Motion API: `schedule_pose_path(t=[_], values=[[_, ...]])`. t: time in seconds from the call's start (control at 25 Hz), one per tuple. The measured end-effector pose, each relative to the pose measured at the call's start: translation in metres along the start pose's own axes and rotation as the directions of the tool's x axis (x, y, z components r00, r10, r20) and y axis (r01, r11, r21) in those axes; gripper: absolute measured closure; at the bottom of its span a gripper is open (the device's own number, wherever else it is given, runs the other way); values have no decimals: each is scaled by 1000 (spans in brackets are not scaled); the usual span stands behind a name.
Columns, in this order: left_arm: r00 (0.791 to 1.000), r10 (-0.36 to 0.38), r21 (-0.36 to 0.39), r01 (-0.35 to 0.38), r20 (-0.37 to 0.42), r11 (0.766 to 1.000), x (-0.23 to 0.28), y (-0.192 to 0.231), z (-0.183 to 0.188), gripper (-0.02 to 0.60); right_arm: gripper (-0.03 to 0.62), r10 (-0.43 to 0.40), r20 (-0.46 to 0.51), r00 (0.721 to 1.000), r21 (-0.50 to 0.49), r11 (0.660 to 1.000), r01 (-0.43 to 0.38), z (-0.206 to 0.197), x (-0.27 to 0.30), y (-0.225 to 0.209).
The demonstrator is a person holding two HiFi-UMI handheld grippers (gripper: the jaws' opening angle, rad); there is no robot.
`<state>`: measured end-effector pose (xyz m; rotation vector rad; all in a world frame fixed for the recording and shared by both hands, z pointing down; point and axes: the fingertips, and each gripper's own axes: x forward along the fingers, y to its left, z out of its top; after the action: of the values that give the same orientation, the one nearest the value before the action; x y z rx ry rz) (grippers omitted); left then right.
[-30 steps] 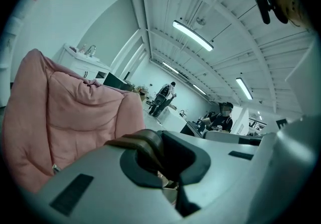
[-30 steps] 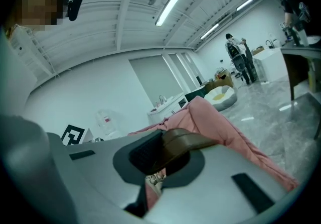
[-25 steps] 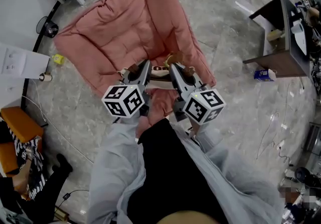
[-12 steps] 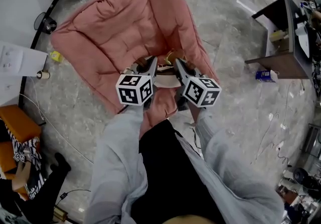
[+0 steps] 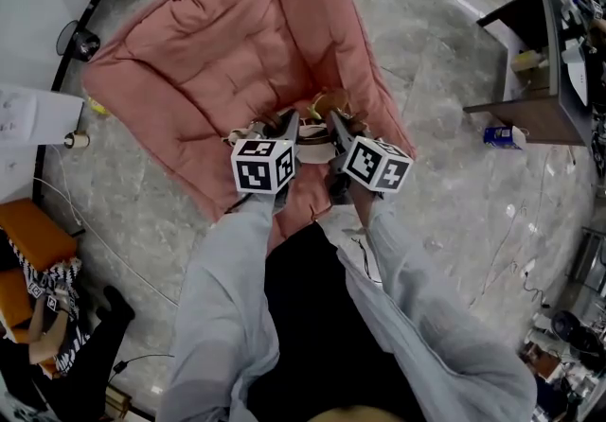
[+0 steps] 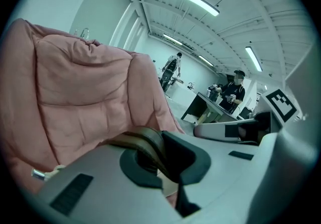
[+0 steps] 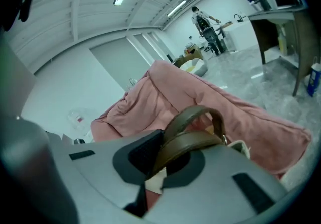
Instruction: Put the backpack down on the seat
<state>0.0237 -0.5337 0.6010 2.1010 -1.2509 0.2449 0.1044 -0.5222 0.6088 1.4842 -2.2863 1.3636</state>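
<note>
Room: a grey marble floor [image 5: 454,202], with a dark table [image 5: 530,113] at the right side.
Seat: a big pink padded seat [image 5: 218,61] lies spread open on the floor in front of the person.
Backpack: the small cream backpack [image 5: 312,133] hangs between the two claws, over the front part of the seat. I cannot tell if its bottom touches the padding.
Progress: I judge that the bag is brought to the right place but not yet put down. What is left is to lower it until the seat bears it, and then to let the straps go.
Left claw: the left claw [image 6: 161,165] is closed tight on a brown strap [image 6: 143,140].
Right claw: the right claw [image 7: 159,165] is also clamped, on the other brown strap [image 7: 193,140], which loops up above its jaws.
</note>
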Motion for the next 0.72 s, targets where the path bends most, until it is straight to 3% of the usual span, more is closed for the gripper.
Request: schedule_pose_path(t=[0.28, 0.32, 0.44, 0.48, 0.52, 0.56, 0.72], values=[[1000, 27, -18, -27, 13, 999, 5, 9, 0, 568, 582, -20, 7, 1000, -42, 999, 20, 6, 3, -2], [999, 39, -17, -39, 12, 999, 6, 10, 0, 568, 561, -19, 7, 1000, -38, 999, 19, 6, 4, -3], [998, 58, -38, -57, 27, 998, 6, 13, 3, 560, 375, 24, -13, 1000, -11, 1000, -24, 4, 10, 1], [997, 54, -60, -51, 49, 997, 6, 13, 6, 523, 305, 46, -17, 999, 4, 999, -46, 4, 11, 4], [996, 47, -93, -40, 78, 995, 6, 13, 9, 406, 244, 67, -13, 998, 22, 998, -67, 4, 12, 6], [993, 41, -138, -26, 107, 990, 6, 13, 12, 310, 223, 86, -1, 996, 44, 995, -86, 6, 12, 9], [991, -11, -316, 53, 134, 947, -1, 19, 9, 209, 143, 140, 20, 990, 165, 976, -142, 10, 9, 11]])
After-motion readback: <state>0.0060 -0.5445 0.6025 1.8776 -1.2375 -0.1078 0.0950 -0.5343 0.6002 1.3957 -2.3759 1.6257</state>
